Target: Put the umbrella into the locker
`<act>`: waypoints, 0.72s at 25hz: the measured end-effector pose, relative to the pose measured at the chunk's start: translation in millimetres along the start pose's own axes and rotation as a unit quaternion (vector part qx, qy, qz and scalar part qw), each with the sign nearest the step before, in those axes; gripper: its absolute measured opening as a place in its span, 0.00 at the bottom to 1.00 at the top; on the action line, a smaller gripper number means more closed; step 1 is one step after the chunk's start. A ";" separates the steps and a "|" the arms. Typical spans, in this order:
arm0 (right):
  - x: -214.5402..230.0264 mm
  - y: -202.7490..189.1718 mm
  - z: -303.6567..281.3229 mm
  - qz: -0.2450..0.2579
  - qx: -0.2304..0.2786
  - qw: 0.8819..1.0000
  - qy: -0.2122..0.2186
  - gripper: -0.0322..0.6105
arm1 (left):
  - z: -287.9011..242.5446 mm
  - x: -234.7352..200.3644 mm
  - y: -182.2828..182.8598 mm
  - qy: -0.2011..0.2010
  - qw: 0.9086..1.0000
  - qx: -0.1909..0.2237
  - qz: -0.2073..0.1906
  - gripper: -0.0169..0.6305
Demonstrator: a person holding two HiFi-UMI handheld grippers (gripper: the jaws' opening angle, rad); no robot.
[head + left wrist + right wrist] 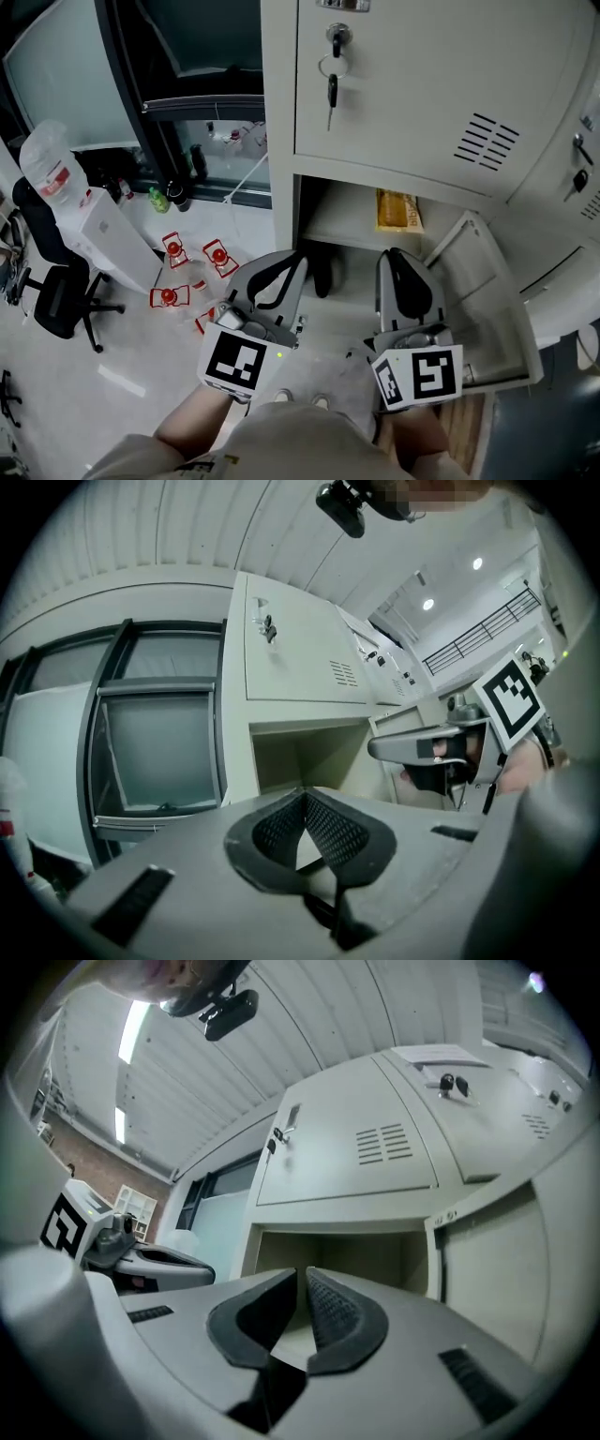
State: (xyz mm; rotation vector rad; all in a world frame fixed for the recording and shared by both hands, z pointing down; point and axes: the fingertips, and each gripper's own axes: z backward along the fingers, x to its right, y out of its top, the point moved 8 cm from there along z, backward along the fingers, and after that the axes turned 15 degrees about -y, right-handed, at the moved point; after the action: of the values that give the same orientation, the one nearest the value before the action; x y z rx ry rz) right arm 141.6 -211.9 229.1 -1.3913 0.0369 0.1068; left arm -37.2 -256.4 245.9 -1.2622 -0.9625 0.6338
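The grey locker has one compartment [349, 217] open, its door [487, 300] swung out to the right. A slim black thing [322, 270], which looks like the folded umbrella, stands in the shadow below the compartment's shelf, partly hidden. My left gripper [298, 256] is held just in front of it, shut with its tips touching and nothing between them [305, 795]. My right gripper [398, 254] is level with it, facing the opening [337, 1252]. Its jaws are almost together, with only a thin slit at the tips and nothing in them [302, 1275].
A yellow packet [398, 210] lies on the shelf inside. Keys [333, 70] hang from the closed door above. On the floor to the left are red-and-white items [192, 272], a white box [112, 239], a large water bottle [52, 169] and an office chair [56, 281].
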 end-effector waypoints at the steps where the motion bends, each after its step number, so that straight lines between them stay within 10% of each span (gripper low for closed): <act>1: 2.0 7.4 5.0 -0.002 0.008 1.000 0.001 0.10 | 2.0 1.2 6.5 -0.001 1.000 0.007 -0.008 0.04; 18: 24.9 21.8 67.8 -0.015 0.032 0.999 0.023 0.06 | 41.2 30.7 34.0 -0.005 1.000 0.022 0.009 0.04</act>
State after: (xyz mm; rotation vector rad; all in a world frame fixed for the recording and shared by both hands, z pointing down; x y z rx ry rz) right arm 161.8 -140.0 217.6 -1.3294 0.0580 0.0476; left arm -54.6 -202.6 221.3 -1.2313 -0.9426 0.6723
